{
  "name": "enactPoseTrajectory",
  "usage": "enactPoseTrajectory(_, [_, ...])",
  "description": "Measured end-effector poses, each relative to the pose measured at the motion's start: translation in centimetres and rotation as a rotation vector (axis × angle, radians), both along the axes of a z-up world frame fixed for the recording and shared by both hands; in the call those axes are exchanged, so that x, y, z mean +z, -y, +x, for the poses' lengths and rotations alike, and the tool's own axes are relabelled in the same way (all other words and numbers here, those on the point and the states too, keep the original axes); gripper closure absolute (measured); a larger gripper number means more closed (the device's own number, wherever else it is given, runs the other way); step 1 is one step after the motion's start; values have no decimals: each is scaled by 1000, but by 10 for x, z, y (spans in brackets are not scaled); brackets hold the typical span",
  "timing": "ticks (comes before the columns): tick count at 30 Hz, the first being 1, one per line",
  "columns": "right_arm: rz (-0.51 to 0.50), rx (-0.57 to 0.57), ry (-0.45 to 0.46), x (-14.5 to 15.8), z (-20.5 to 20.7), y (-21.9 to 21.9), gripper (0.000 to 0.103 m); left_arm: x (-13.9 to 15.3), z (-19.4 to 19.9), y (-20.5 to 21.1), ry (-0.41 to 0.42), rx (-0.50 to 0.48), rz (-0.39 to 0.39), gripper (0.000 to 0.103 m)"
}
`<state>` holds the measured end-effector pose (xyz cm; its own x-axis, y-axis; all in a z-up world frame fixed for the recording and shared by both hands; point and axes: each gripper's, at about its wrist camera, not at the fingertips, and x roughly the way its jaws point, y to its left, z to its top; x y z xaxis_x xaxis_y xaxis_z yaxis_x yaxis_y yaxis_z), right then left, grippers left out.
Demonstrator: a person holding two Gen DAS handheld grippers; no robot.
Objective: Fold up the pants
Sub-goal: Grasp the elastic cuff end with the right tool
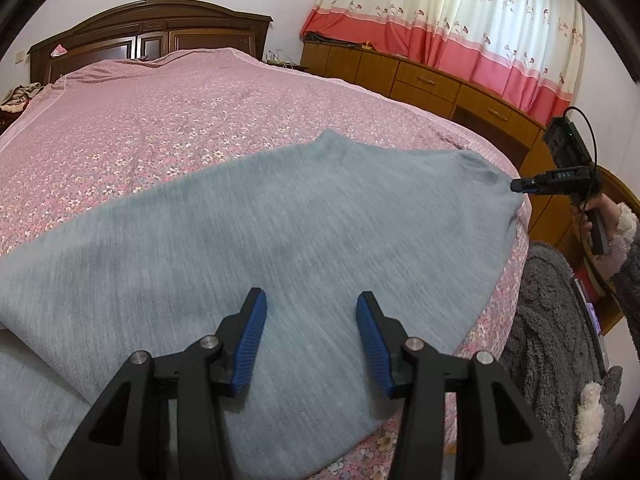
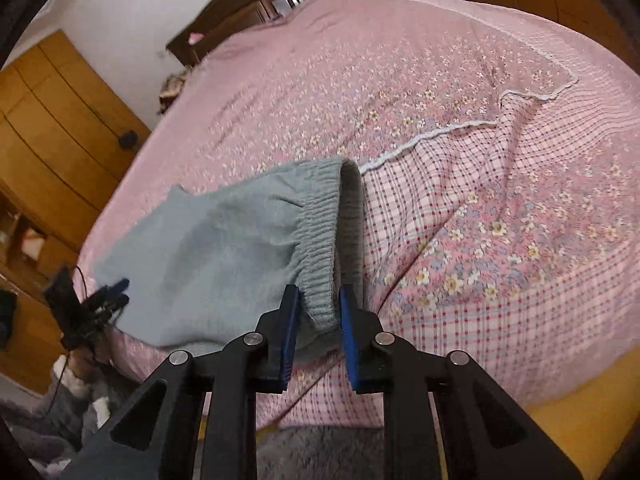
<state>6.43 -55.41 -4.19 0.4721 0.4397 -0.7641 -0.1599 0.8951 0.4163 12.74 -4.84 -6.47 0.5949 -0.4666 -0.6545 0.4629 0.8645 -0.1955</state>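
Note:
Grey-blue knit pants (image 1: 256, 232) lie spread on the pink floral bed, folded lengthwise. My left gripper (image 1: 312, 300) is open just above the pants' near edge, holding nothing. In the left wrist view my right gripper (image 1: 516, 185) is at the pants' far right end, closed on the fabric. In the right wrist view the right gripper (image 2: 319, 296) has its blue pads either side of the ribbed waistband (image 2: 320, 240), pinching its near corner. The left gripper (image 2: 114, 292) shows blurred at the pants' left edge.
The bed (image 1: 180, 112) has a pink floral cover and a dark wooden headboard (image 1: 152, 28). A wooden dresser (image 1: 424, 76) and pink curtains (image 1: 460, 20) stand at right. A wooden wardrobe (image 2: 44, 128) stands left. My grey fleece sleeve (image 1: 552, 320) is at the bed's edge.

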Motion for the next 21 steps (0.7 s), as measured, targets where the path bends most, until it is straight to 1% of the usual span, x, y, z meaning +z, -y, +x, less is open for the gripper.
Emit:
enactPoseTrajectory(5, [-57,10,-3,13,-7,-5,82,0,0,0,2,-2,2,53])
enactPoseTrajectory(11, [-90,9,-52,21,-8,-11,82,0,0,1,4,-2,3,53])
enactPoseTrajectory(13, [-88,1,-94,10,-6,-7,82,0,-1,1,7,-3,4,53])
enactPoseTrajectory(16, [-59,-19,-169,-20,-1,4,82,0,-1,0,8,-4,3,53])
enactPoseTrajectory(19, [4,-36,-188,-48,1,15,81,1,-2,1,12,-3,12,53])
enactPoseTrajectory(21, [39,-45,-186,-54,0,20,79,2,-3,1,16,-2,24,53])
